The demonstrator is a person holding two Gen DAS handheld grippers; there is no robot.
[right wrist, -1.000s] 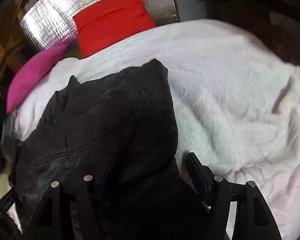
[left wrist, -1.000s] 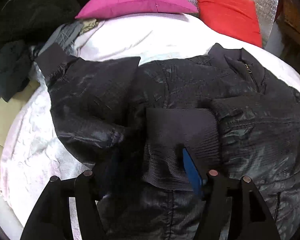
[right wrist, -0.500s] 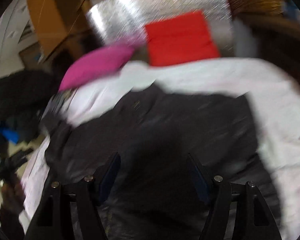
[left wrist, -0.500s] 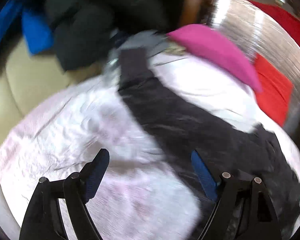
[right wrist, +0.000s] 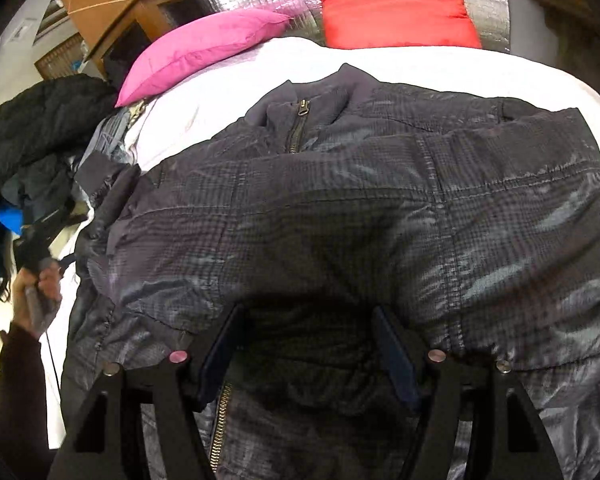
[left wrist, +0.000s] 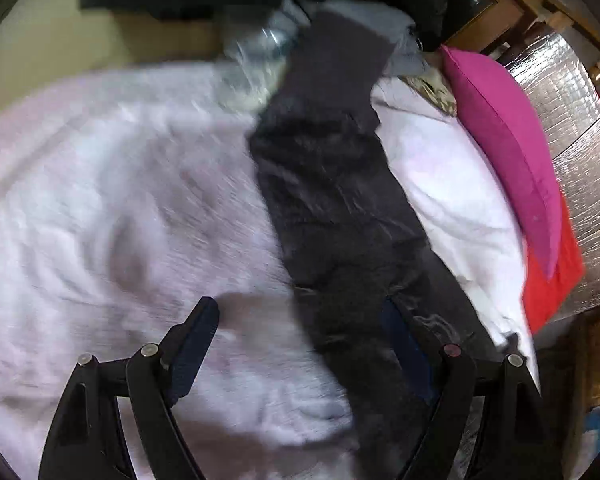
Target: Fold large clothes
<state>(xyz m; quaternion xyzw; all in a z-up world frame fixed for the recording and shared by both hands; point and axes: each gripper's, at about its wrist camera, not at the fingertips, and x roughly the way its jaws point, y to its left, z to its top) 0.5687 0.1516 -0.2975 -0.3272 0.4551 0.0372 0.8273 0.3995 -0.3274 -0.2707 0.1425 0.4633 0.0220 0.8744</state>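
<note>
On the bed's white cover [left wrist: 112,208], left tool [left wrist: 300,320] wide open, gripping nothing; jacket sleeve [left wrist: 332,184] passes between its fingers, blurred. Right tool [right wrist: 308,340] partly open, dark jacket [right wrist: 340,208] bunched between the fingers; contact unclear in shadow. Left hand [right wrist: 36,292] visible at frame edge.

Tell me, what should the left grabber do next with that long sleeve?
Probably lower the open left gripper onto the dark shiny quilted jacket's outstretched sleeve and pinch it. One sleeve already lies folded across the jacket's chest; this one still stretches over the white fluffy blanket.
</note>
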